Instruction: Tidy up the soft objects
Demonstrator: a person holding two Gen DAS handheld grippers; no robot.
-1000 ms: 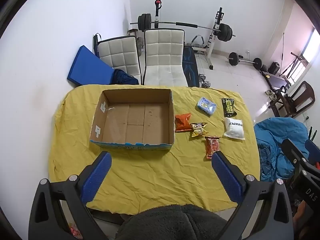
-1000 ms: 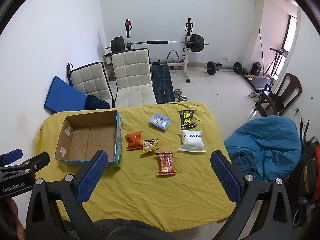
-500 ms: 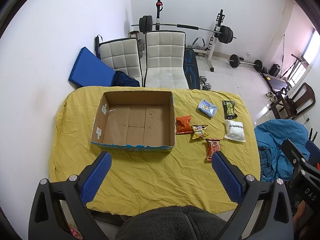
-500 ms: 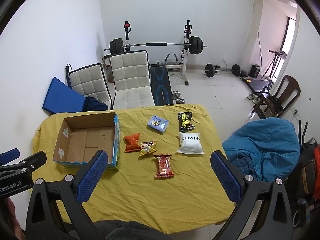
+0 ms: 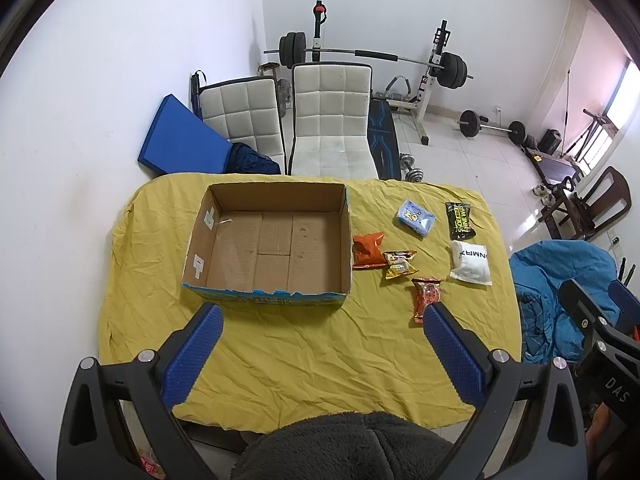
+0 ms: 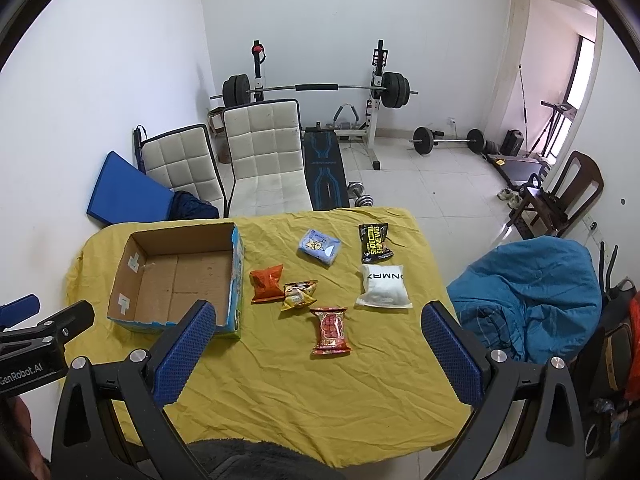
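Note:
An empty open cardboard box [image 5: 272, 248] [image 6: 180, 276] sits on the left of the yellow-covered table [image 5: 304, 352]. Right of it lie several soft packets: an orange one [image 5: 367, 250] [image 6: 267, 282], a yellow one [image 5: 400, 264] [image 6: 299, 294], a red one [image 5: 426, 298] [image 6: 330, 330], a white pouch [image 5: 470, 260] [image 6: 384, 286], a light-blue pack [image 5: 416, 218] [image 6: 319, 246] and a black pack [image 5: 461, 220] [image 6: 374, 242]. My left gripper [image 5: 320, 336] is open and empty, high above the table's near side. My right gripper [image 6: 316, 336] is open and empty, above the red packet.
Two white padded chairs [image 5: 328, 120] stand behind the table, with a blue mat [image 5: 176, 140] against the wall. A barbell rack [image 6: 316, 88] and weights fill the back. A blue beanbag [image 6: 532, 292] lies right of the table. A dark fleece sleeve [image 5: 344, 448] is below.
Both grippers have shifted slightly, so the table sits a little lower in each view. Nothing on the table has moved. Both grippers stay open.

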